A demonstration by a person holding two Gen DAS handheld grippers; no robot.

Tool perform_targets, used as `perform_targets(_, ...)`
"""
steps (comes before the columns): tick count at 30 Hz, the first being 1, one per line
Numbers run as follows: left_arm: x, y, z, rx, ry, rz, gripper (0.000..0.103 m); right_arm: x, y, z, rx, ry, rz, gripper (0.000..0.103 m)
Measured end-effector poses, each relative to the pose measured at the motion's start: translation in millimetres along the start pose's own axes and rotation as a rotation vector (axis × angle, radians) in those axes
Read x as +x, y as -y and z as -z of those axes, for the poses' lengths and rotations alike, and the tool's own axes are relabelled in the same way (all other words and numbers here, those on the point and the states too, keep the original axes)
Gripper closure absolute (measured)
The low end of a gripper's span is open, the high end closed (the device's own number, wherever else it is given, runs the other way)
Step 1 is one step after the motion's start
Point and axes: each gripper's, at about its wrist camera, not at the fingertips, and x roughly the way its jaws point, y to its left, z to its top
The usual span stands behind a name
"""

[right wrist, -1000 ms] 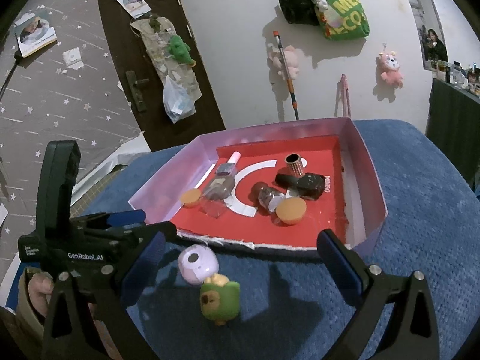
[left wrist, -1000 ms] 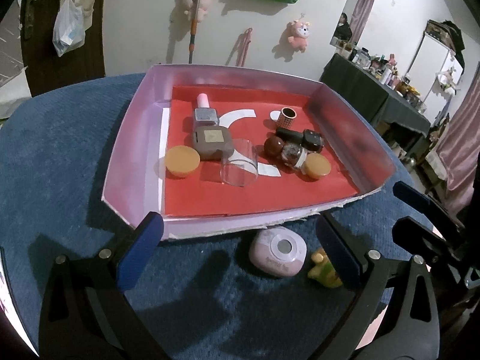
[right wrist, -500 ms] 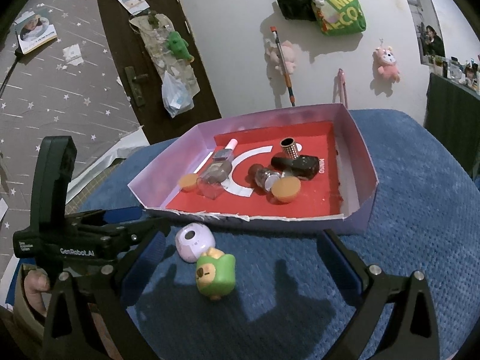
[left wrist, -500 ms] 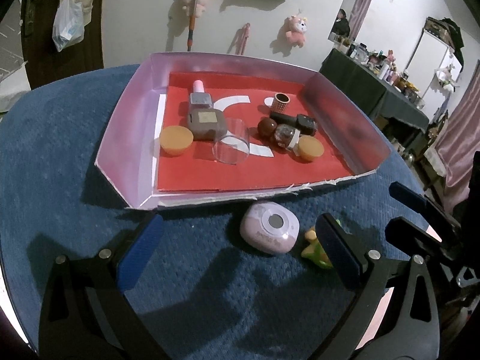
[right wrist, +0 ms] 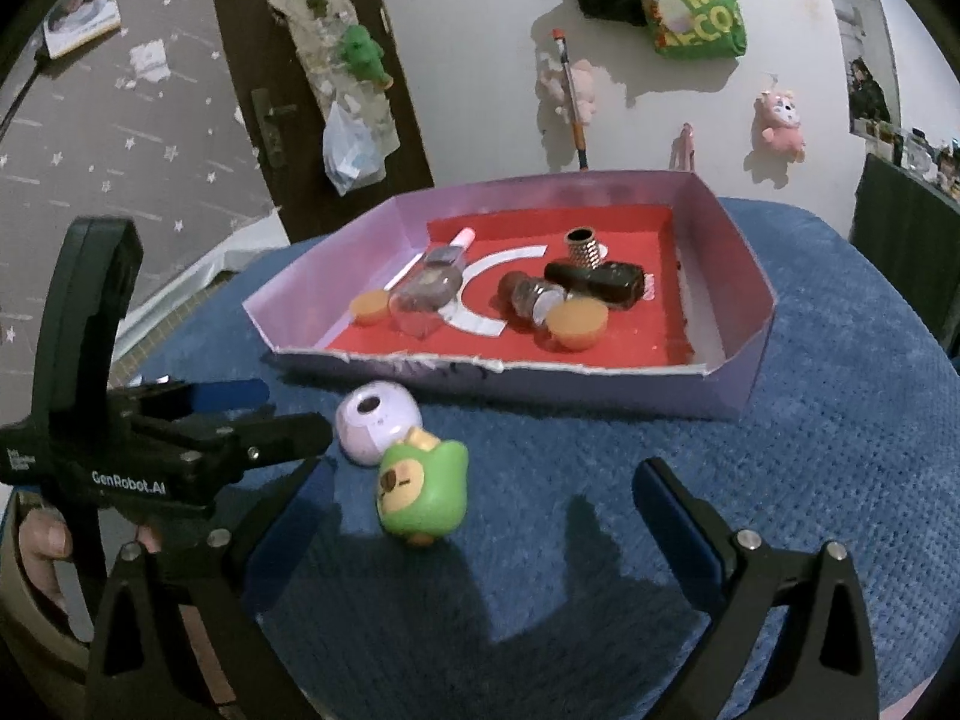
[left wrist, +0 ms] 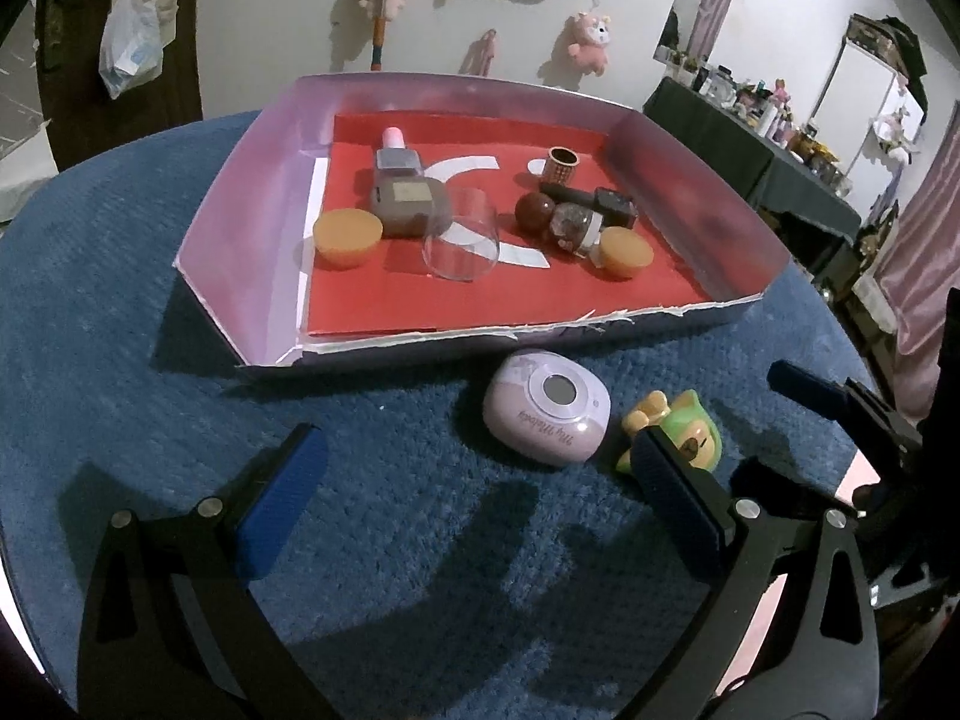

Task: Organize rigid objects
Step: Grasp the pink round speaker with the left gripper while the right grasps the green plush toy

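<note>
A lilac round case (left wrist: 546, 414) and a green and yellow toy figure (left wrist: 675, 432) lie on the blue cloth in front of a pink-walled box (left wrist: 252, 180) with a red floor. The box holds several small items: two orange caps (left wrist: 347, 235), a clear cup (left wrist: 461, 234), a grey bottle (left wrist: 403, 195) and dark pieces (left wrist: 576, 213). My left gripper (left wrist: 480, 516) is open and empty, just short of the case. My right gripper (right wrist: 486, 525) is open and empty, with the toy (right wrist: 420, 495) between its fingers and the case (right wrist: 377, 429) beyond.
The left gripper's body (right wrist: 150, 444) shows at the left of the right wrist view, close to the case. The right gripper (left wrist: 840, 408) shows at the right edge of the left wrist view. The blue cloth (right wrist: 810, 450) extends right of the box.
Both grippers have pulled back and lowered; the box looks farther and the case and toy now sit closer to the fingers. Nothing was grasped.
</note>
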Motion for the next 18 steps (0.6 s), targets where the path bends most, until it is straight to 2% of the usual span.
perform_targets(2,2.4,-1.4,-0.7,-0.007,0.0,0.004,0.001,4.3,-2.8,2.3,-0.014,-0.016,0.002,0.009)
perform_targets(6,9.2,-3.5,-2.5,-0.013,-0.012,0.012,0.001,14.8,-10.9,8.6,-0.049,-0.044,0.001,0.009)
perform_targets(8,12.6,-3.2,-3.2,-0.01,-0.018,0.02,0.002,19.7,-16.3,10.9,-0.07,-0.052,0.006,0.014)
perform_targets(13,22.1,2.4,-2.4,0.015,-0.047,0.041,0.009,29.5,-24.8,11.6,-0.112,-0.055,0.031,0.021)
perform_targets(16,24.5,2.4,-2.5,0.018,-0.049,0.037,0.009,32.2,-21.2,9.5,-0.114,-0.054,0.06,0.03)
perform_targets(18,24.8,2.1,-2.5,0.013,-0.047,0.043,0.009,28.7,-13.8,7.7,-0.09,-0.036,0.054,0.03)
